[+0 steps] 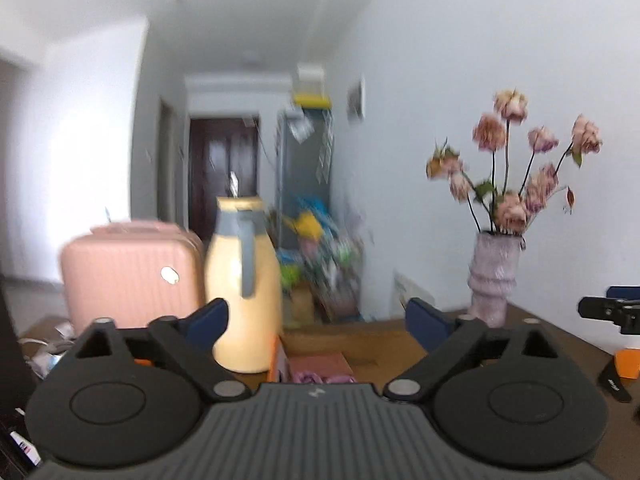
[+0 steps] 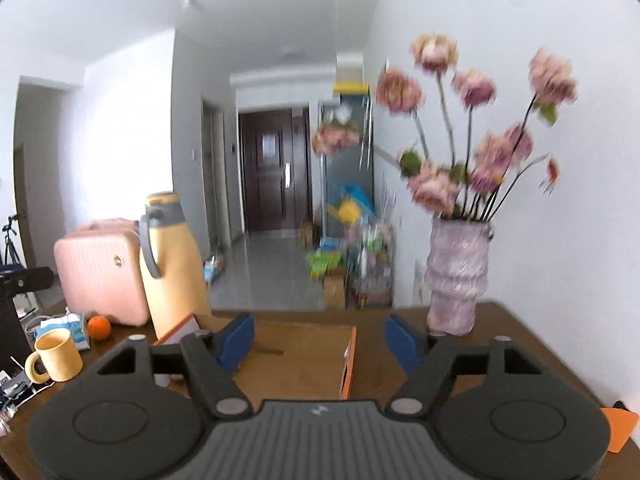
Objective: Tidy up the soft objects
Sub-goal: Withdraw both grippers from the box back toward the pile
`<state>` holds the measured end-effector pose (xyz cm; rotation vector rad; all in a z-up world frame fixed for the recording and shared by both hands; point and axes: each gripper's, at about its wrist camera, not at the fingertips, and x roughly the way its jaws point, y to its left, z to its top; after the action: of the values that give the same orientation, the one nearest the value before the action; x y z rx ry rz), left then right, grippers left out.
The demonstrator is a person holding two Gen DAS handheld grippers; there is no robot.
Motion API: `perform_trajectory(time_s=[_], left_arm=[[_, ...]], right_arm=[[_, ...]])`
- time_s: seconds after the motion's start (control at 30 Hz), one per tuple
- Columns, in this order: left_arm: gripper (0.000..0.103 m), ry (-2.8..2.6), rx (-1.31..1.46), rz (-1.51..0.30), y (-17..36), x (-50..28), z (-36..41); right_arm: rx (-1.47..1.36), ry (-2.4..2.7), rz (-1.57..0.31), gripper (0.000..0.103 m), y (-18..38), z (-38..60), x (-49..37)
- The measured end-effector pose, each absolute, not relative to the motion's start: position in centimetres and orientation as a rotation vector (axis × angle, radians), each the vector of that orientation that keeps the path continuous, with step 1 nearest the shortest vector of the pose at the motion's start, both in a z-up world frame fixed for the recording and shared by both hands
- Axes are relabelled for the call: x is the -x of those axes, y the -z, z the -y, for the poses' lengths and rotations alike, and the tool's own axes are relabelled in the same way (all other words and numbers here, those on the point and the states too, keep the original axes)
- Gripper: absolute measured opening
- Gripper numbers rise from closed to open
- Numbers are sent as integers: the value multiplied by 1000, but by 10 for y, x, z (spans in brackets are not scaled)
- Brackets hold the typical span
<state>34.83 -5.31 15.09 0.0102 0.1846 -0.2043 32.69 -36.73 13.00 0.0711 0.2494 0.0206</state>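
An open cardboard box with orange sides (image 2: 296, 356) lies on the brown table (image 2: 520, 336) in front of both grippers. In the left wrist view the box (image 1: 352, 340) holds something pink and a purple soft item (image 1: 320, 378), mostly hidden behind the gripper body. My left gripper (image 1: 318, 322) is open and empty above the box's near edge. My right gripper (image 2: 320, 340) is open and empty over the box. The other gripper shows at the right edge of the left wrist view (image 1: 612, 312).
A yellow jug (image 2: 172, 268) and a pink suitcase (image 2: 100, 276) stand at the back left. A vase of pink flowers (image 2: 456, 276) stands at the back right. A yellow mug (image 2: 54, 356), an orange (image 2: 99, 328) and a small carton (image 2: 64, 328) sit on the left.
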Motion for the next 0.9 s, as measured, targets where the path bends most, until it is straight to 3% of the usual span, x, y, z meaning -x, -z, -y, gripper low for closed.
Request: perform_trajectory(time_s=[0.17,0.3,0.67,0.9], left_arm=[[99,195,-25,-98,-116,-282,52],[103,212,-33,-76,-92,-230,48],[103,203,-42,-127,-39,-110,20],[103,216,-42,-200,-21,-89,8]], right_arm=[[-38,-11,-146,84,-98,349,-262],[-11,-22,-111,84,-64,330,-209],[-57,-93,-187,91,5,297,-90],[-128,-142,-243,91,18,290,-62]])
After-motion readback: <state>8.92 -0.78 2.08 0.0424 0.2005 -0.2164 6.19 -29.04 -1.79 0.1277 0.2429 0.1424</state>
